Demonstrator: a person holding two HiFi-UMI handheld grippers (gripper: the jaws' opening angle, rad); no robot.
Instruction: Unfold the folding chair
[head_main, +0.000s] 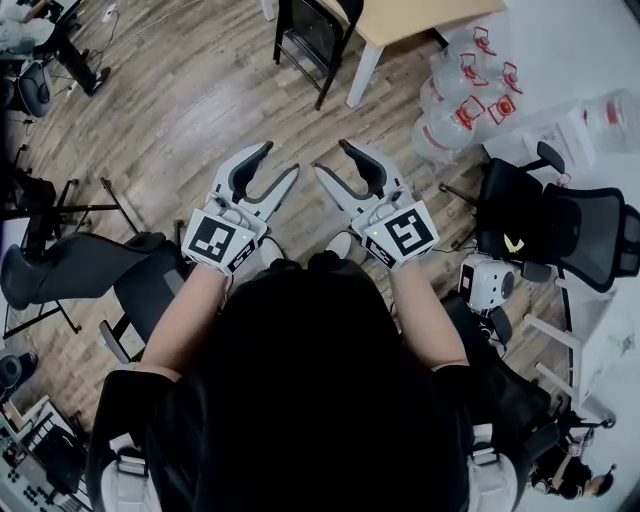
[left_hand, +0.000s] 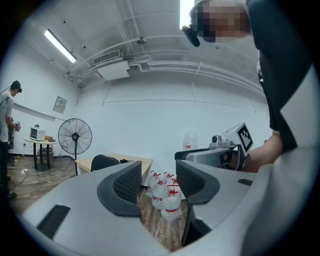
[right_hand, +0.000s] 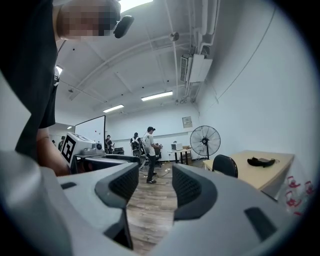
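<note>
My left gripper (head_main: 278, 160) and right gripper (head_main: 332, 158) are held side by side at chest height over the wooden floor, pointing level. Both are open, with nothing between the jaws. In the left gripper view the left gripper (left_hand: 159, 182) frames only floor and bottles, and the right gripper (left_hand: 220, 155) shows beside it. The right gripper (right_hand: 156, 185) frames bare floor in its own view. A black thin-framed chair (head_main: 315, 40) stands ahead at a light table (head_main: 420, 20), well beyond both grippers. Its dark back (left_hand: 105, 162) (right_hand: 225, 165) shows in both gripper views.
Several large water bottles (head_main: 460, 100) stand on the floor to the right of the table. A black mesh office chair (head_main: 560, 225) is at the right and a dark office chair (head_main: 90, 265) at the left. A standing fan (left_hand: 75, 137) and people (right_hand: 150, 150) are farther off.
</note>
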